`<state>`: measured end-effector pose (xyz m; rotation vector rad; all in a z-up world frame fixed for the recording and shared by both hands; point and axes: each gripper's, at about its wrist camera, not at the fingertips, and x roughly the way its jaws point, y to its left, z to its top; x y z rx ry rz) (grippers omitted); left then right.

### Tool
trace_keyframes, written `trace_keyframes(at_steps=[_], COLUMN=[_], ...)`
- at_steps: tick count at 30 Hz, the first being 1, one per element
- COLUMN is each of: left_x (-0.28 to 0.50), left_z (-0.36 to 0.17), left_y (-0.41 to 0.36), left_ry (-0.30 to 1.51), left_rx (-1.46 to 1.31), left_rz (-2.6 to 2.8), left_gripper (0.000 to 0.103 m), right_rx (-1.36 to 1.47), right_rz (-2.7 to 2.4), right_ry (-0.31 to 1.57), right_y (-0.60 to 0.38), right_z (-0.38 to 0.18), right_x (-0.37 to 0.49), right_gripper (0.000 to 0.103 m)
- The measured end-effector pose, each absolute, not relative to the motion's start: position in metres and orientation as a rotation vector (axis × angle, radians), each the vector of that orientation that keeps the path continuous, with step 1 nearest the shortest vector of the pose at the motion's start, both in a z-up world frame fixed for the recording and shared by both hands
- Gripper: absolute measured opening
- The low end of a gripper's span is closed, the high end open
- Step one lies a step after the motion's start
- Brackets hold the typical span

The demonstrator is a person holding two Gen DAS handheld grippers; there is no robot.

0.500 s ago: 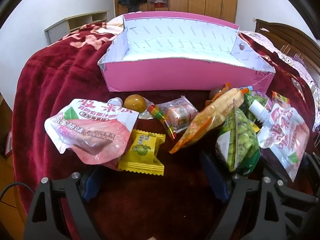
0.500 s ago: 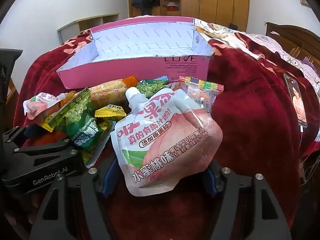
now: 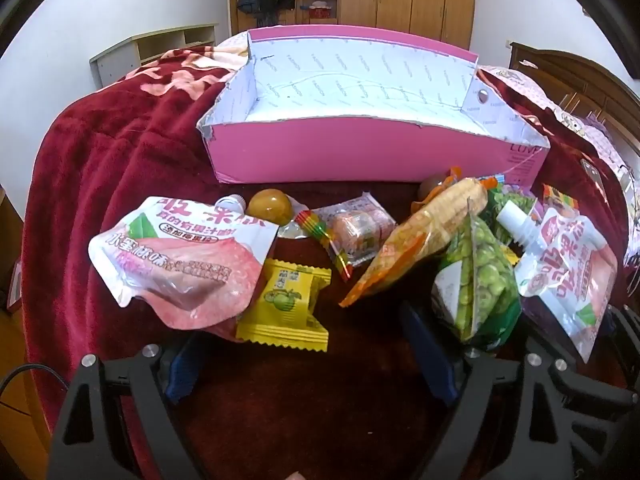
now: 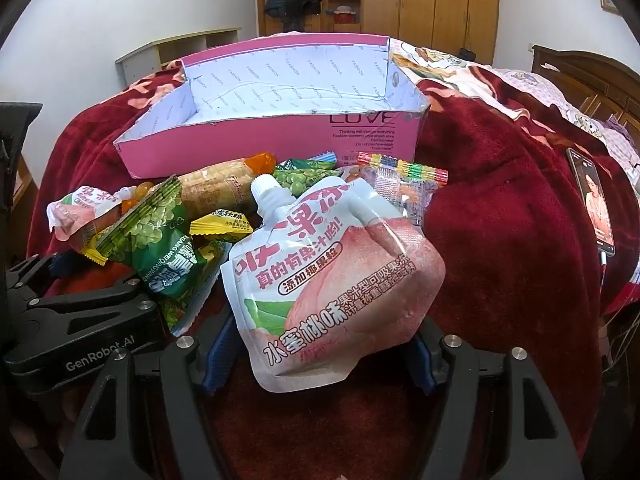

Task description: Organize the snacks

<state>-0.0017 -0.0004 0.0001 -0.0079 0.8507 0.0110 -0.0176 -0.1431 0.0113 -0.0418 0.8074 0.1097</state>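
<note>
Both grippers stood open: the right gripper (image 4: pixel 320 356) straddled a peach pouch (image 4: pixel 332 280), unpinched; next, likely closing, then lifting into the empty pink box (image 4: pixel 260 148). The left gripper (image 3: pixel 308 364) held nothing.

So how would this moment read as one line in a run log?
left gripper: open, empty | right gripper: open around peach pouch | pink box: empty | snacks: on blanket
</note>
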Motion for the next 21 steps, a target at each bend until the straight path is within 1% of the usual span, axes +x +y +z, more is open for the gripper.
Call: trace_keyframes(at_steps=[21], left_x=[-0.0027], left_z=[-0.0007], left_y=[0.0008], left_ry=[0.845], left_rx=[-0.016], left_rz=[0.008], left_gripper=[0.092], right_rx=[-0.042], right_rz=[0.109], right_ry=[0.805], right_y=[-0.1426], right_z=[0.0117], right_x=[-0.0174], right_gripper=[0.071])
